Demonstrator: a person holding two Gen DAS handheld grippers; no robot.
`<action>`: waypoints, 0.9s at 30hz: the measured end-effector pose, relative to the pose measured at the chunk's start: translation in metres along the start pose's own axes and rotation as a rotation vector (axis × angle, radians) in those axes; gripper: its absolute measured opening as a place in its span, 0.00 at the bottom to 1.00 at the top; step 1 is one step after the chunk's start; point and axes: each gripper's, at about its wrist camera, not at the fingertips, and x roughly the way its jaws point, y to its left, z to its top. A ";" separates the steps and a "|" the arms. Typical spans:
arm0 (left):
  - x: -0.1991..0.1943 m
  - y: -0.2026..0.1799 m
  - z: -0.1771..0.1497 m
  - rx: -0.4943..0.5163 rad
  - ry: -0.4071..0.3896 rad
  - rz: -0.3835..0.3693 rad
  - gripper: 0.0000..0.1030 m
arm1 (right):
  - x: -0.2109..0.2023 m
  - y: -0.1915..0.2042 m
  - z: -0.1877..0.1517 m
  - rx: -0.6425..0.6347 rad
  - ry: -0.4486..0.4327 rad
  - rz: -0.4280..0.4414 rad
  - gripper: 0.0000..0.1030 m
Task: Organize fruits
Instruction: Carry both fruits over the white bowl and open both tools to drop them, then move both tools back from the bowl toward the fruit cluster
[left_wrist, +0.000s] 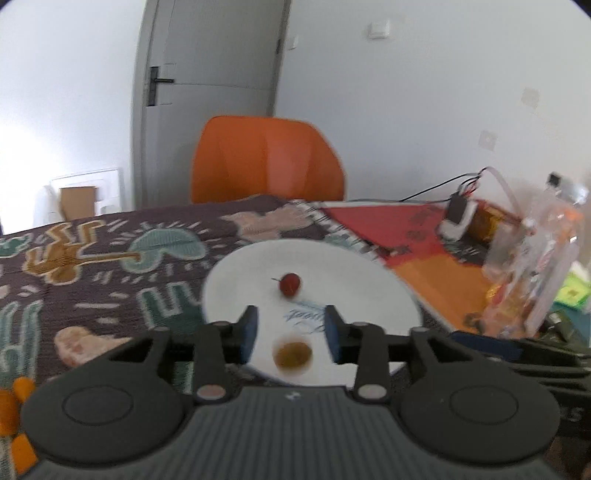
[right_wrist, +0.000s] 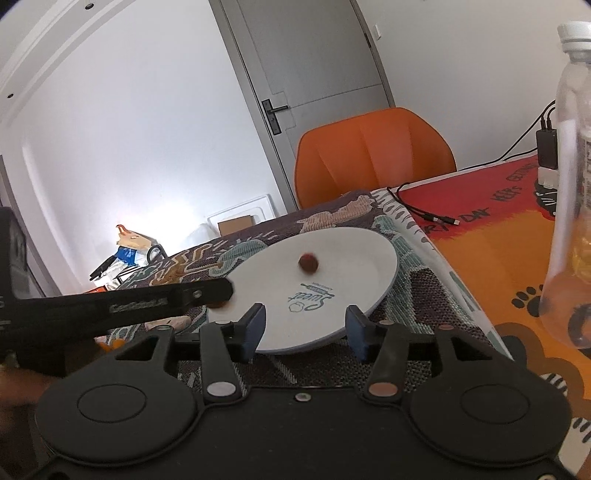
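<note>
A white plate (left_wrist: 351, 280) with blue print lies on a patterned cloth. A small red fruit (left_wrist: 290, 283) with a stem sits near the plate's middle, also visible in the right wrist view as the red fruit (right_wrist: 308, 263). A blurred brown-yellow round fruit (left_wrist: 293, 356) lies over the plate's near part, between the fingers of my left gripper (left_wrist: 291, 332); the blue pads stand clear of it on both sides. From the right wrist, the left gripper (right_wrist: 221, 295) reaches in over the plate's left rim. My right gripper (right_wrist: 306, 330) is open at the near rim of the plate (right_wrist: 362, 258), holding nothing.
An orange chair (right_wrist: 373, 155) stands behind the table. A clear plastic bottle (right_wrist: 570, 206) stands at the right on an orange-red mat (right_wrist: 491, 251). Black cables (right_wrist: 424, 214) and a charger (right_wrist: 546, 147) lie at the back right. Orange pieces (left_wrist: 16, 402) sit at the left edge.
</note>
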 end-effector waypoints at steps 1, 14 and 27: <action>-0.001 0.002 -0.001 -0.009 0.002 0.016 0.51 | -0.001 0.000 0.000 -0.003 0.001 0.001 0.54; -0.055 0.040 -0.019 -0.053 -0.037 0.135 0.84 | -0.003 0.014 -0.005 0.000 -0.011 0.019 0.69; -0.115 0.082 -0.040 -0.139 -0.088 0.229 0.92 | -0.007 0.044 -0.013 -0.033 -0.010 0.052 0.86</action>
